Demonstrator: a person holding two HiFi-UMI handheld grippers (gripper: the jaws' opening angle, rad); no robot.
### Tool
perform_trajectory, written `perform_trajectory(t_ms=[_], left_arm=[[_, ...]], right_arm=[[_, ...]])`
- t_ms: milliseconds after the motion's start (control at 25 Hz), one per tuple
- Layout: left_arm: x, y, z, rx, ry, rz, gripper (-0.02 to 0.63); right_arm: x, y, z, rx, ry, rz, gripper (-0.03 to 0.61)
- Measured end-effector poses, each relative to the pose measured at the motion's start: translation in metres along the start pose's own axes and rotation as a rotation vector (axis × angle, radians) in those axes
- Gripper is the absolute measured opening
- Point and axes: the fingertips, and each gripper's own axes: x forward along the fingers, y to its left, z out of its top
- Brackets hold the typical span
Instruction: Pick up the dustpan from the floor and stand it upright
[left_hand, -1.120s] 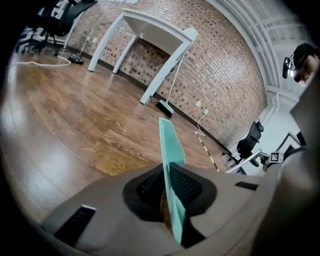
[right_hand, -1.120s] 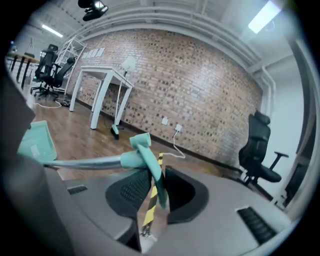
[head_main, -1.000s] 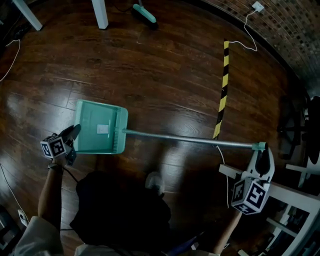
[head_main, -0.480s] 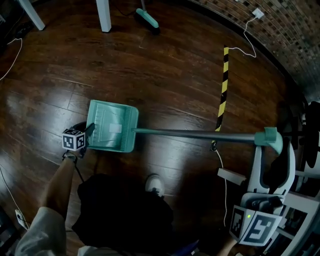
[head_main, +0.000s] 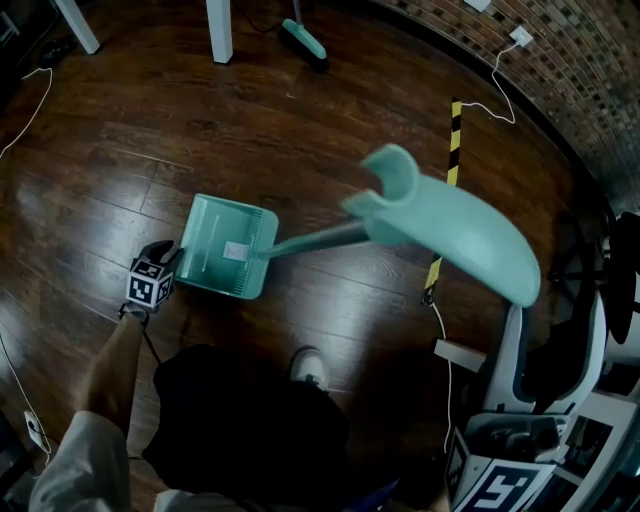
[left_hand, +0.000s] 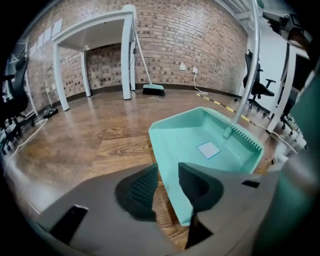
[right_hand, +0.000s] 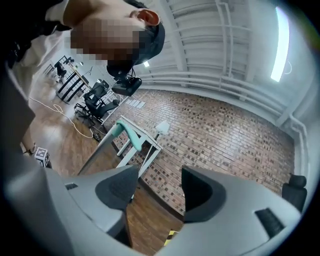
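Observation:
The teal dustpan (head_main: 225, 245) rests on the wood floor, its long handle rising toward the head camera with the teal grip end (head_main: 450, 225) high in the air. My left gripper (head_main: 168, 258) is at the pan's left rim. In the left gripper view the pan's (left_hand: 205, 145) side wall runs between my left gripper's (left_hand: 167, 187) closing jaws, with floor showing beside the left pad (left_hand: 140, 190). My right gripper (head_main: 552, 335) sits at the lower right, clear of the handle. It (right_hand: 157, 187) is open and empty, and the grip end (right_hand: 122, 131) shows far beyond it.
A broom (head_main: 305, 38) and white table legs (head_main: 218, 30) stand at the back. Yellow-black tape (head_main: 447, 190) and a cable cross the floor on the right. Office chairs (head_main: 622, 260) and white frames crowd the right edge. The person's shoe (head_main: 310, 368) is just below the pan.
My right gripper let go of the handle's end and drew back to the lower right. The handle swung up toward the camera. The pan slid right and my left gripper followed its rim.

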Motion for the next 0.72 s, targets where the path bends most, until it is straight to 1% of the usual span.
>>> perform_trajectory(t_ms=[80, 120, 160, 200, 240, 280, 360, 440, 480, 520, 640, 720], left_arm=[[-0.002, -0.003, -0.001, 0.015, -0.006, 0.001, 0.116], [-0.004, -0.004, -0.002, 0.022, -0.016, 0.001, 0.073], [-0.008, -0.006, -0.001, 0.028, -0.036, -0.003, 0.011], [-0.013, -0.008, 0.002, 0.028, -0.062, -0.010, 0.009], [-0.019, -0.009, 0.007, 0.021, -0.087, -0.018, 0.009], [-0.027, -0.010, 0.012, 0.011, -0.106, -0.021, 0.011], [-0.050, -0.013, 0.026, -0.009, -0.127, -0.012, 0.011], [-0.081, -0.021, 0.053, -0.005, -0.145, -0.006, 0.011], [-0.100, -0.028, 0.071, 0.006, -0.155, -0.009, 0.011], [-0.120, -0.036, 0.089, 0.017, -0.167, -0.014, 0.011], [-0.188, -0.057, 0.153, 0.027, -0.226, -0.024, 0.011], [-0.236, -0.069, 0.200, -0.002, -0.293, -0.040, 0.012]], right_arm=[[-0.001, 0.000, 0.001, -0.001, 0.010, -0.011, 0.252], [-0.003, -0.002, -0.001, 0.008, 0.022, -0.030, 0.252], [-0.005, -0.005, -0.004, 0.020, 0.035, -0.055, 0.252], [-0.007, -0.008, -0.007, 0.032, 0.045, -0.079, 0.243], [-0.009, -0.010, -0.010, 0.045, 0.052, -0.097, 0.216], [-0.010, -0.012, -0.012, 0.062, 0.057, -0.107, 0.159], [-0.011, -0.016, -0.014, 0.105, 0.075, -0.105, 0.077], [-0.008, -0.022, -0.012, 0.139, 0.108, -0.084, 0.016], [-0.006, -0.025, -0.009, 0.148, 0.133, -0.065, 0.007], [-0.004, -0.029, -0.006, 0.156, 0.164, -0.042, -0.017], [-0.003, -0.046, 0.005, 0.215, 0.255, 0.015, -0.020], [-0.006, -0.054, 0.022, 0.282, 0.283, 0.047, -0.020]])
